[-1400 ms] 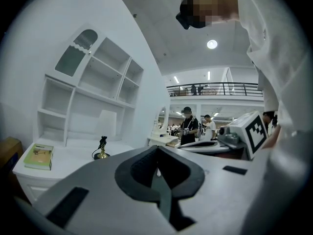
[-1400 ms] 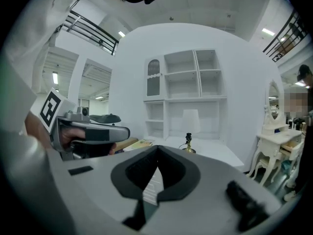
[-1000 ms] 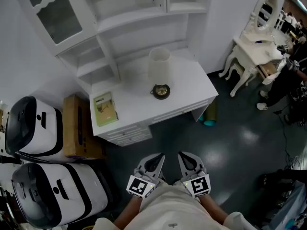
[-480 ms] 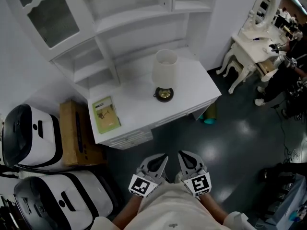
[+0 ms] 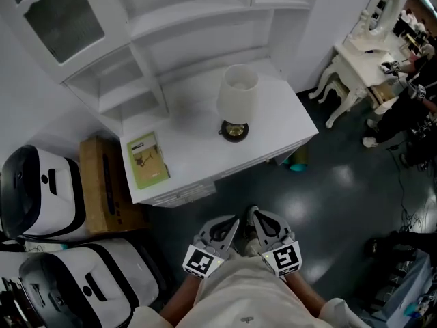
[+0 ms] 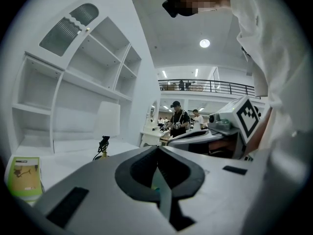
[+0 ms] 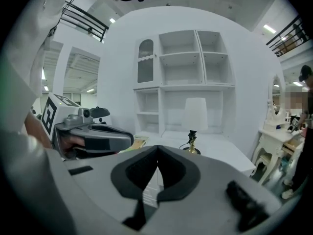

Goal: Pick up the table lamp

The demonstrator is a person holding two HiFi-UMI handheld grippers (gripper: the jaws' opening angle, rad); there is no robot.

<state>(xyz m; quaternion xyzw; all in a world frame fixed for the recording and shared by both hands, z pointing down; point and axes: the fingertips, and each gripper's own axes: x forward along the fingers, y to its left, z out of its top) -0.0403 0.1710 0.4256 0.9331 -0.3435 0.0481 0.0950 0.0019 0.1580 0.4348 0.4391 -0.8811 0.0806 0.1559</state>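
Green booklet [image 5: 146,160] lies at the left end of the counter [image 5: 287,121], print too small for us to read. The table lamp [image 5: 237,101] stands upright mid-counter, white shade. Near us, left hand-held gripper [image 5: 229,224] and right hand-held gripper [image 5: 258,219] are both pinched closed on nothing, well apart from the lamp.

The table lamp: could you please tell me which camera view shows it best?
The head view: the table lamp shows whole from above, shade and round base, standing on the white desk. Both gripper views show the lamp side-on, small and far off past the jaws.
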